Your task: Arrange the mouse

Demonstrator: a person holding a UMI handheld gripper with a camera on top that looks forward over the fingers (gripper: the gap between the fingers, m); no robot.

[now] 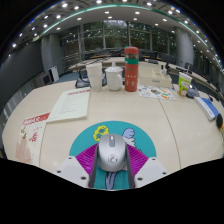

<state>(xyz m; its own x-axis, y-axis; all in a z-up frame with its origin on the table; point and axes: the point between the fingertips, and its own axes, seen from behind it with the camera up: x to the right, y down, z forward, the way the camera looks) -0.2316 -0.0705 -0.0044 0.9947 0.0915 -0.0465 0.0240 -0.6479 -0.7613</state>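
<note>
Item logged: one grey mouse (112,152), lying on a round teal mat (105,133) on the pale bench (150,115). I found it between my gripper's (112,172) fingers (80,166), which stood spread at either side; whether they touched it I could not tell. Also beyond: a red-lidded bottle (131,69), white cups (112,78), papers (68,104), a red booklet (31,134).

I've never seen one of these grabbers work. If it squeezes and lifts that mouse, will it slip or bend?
The mouse looks like a rigid shell, so it probably won't bend. Its smooth, rounded sides could slip between the fingers. It lies flat on the round mat, so a push should slide it, not tip it.
</note>
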